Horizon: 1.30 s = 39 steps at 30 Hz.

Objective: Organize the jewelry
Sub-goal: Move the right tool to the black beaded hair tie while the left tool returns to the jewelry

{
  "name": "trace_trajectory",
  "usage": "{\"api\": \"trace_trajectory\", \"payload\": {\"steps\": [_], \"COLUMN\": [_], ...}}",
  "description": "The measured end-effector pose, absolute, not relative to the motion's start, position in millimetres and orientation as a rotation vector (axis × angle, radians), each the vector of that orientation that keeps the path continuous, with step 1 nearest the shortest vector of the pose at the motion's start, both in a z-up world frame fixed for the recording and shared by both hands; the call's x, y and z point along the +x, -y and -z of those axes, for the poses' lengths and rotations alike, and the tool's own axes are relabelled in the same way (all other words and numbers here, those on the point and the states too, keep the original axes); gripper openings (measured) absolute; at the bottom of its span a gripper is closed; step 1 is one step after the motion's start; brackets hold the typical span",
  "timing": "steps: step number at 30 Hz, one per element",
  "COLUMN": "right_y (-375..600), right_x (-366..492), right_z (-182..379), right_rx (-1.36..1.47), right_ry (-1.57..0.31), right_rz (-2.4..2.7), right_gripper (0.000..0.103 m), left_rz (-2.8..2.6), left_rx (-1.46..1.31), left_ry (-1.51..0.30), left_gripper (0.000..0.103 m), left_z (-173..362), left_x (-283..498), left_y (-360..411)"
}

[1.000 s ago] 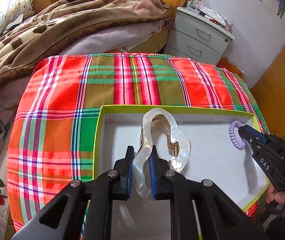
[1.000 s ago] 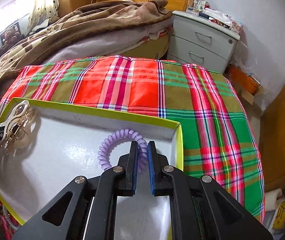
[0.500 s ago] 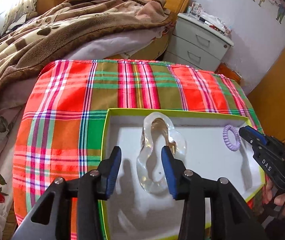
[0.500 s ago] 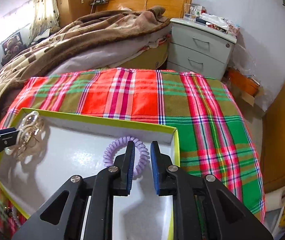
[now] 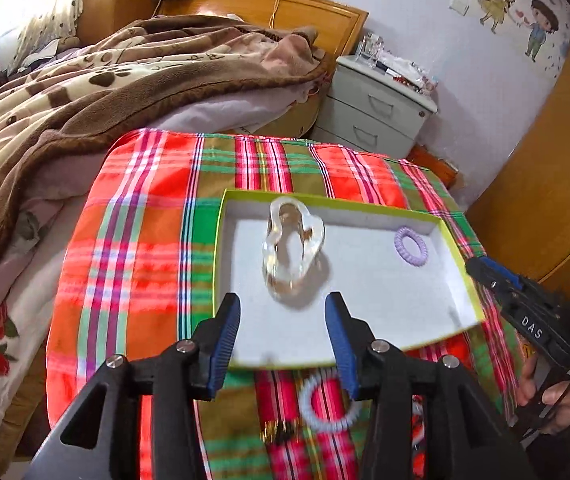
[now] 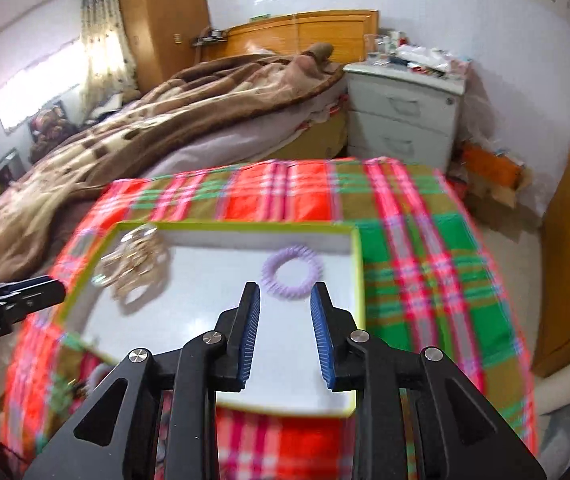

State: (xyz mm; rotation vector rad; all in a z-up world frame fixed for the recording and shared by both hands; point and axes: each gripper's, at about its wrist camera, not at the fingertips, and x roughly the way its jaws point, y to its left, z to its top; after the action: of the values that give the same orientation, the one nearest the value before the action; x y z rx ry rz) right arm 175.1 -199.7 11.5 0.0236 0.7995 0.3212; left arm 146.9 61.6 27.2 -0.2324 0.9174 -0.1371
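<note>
surface [image 5: 133, 280]: covered in a red and green plaid cloth, with the bed to its left and far side; it carries the box and a few loose pieces at the near edge.
box [image 5: 459, 276]: shallow, white inside with a lime rim, lying flat on the cloth; this is where the jewelry goes.
left claw [image 5: 283, 344]: jaws opening, already wide, nothing between them; it hangs above the near left rim of the box.
right claw [image 6: 285, 330]: jaws opening, medium gap, nothing between them; it hangs above the near right part of the box.
clip [image 5: 293, 254]: clear, wavy hair clip with a gold spring, lying free in the left half of the box, just beyond the left claw.
purple tie [image 6: 292, 270]: spiral hair tie, flat in the far right corner of the box, just beyond the right claw's tips.
pale tie [image 5: 327, 402]: spiral ring on the cloth, outside the box, near its near rim and under the left claw.
gold piece [image 5: 281, 434]: small and blurred, just left of the pale tie; too unclear to name.
step in hand: both drops look done, so the job now is to get clear and fetch the loose pieces.
doing it well: lift straight off so the pads do not snag the clip or tie; take the pale tie next, claw wide, one pad inside the ring and one outside, pressing lightly into the cloth.
risk: the plaid cloth may bunch up in the jaws, and the small gold piece may slip.
</note>
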Motion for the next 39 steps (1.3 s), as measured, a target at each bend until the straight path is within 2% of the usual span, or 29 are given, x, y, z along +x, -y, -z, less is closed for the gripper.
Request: {"api": "trace_trajectory", "payload": {"steps": [9,22,23,26,37,39], "right_y": [178.5,144.8,143.2,137.6,133.4,131.9], "right_x": [138.7,128.3,128.7,131.1,133.9,131.9], "right_z": [14.3,40.7,42.0,45.3,47.9,48.2], "right_rx": [0.029,-0.114,-0.125,-0.163,-0.192,-0.208], "right_ry": [-0.879,-0.952,-0.955,-0.962,-0.965,-0.956], "right_rz": [-0.526,-0.598,-0.601,-0.574,-0.534,-0.514], "right_gripper": [0.027,0.028,0.029,0.044,0.044,0.031], "left_rz": [0.142,0.144,0.143,0.142,0.129,0.134], "left_rx": [-0.283,-0.298,-0.299,-0.307,-0.311,-0.31], "left_ry": [-0.924,-0.964,-0.965,-0.972,-0.997,-0.999], "left_gripper": [0.046,0.046,0.046,0.046,0.046,0.046], "left_z": [-12.5,9.9,11.0,13.7,21.7,22.4], "left_x": [102.2,77.0,76.1,75.7,77.8,78.0], "left_y": [-71.3,-77.9,-78.2,-79.4,-83.4,-82.3]}}
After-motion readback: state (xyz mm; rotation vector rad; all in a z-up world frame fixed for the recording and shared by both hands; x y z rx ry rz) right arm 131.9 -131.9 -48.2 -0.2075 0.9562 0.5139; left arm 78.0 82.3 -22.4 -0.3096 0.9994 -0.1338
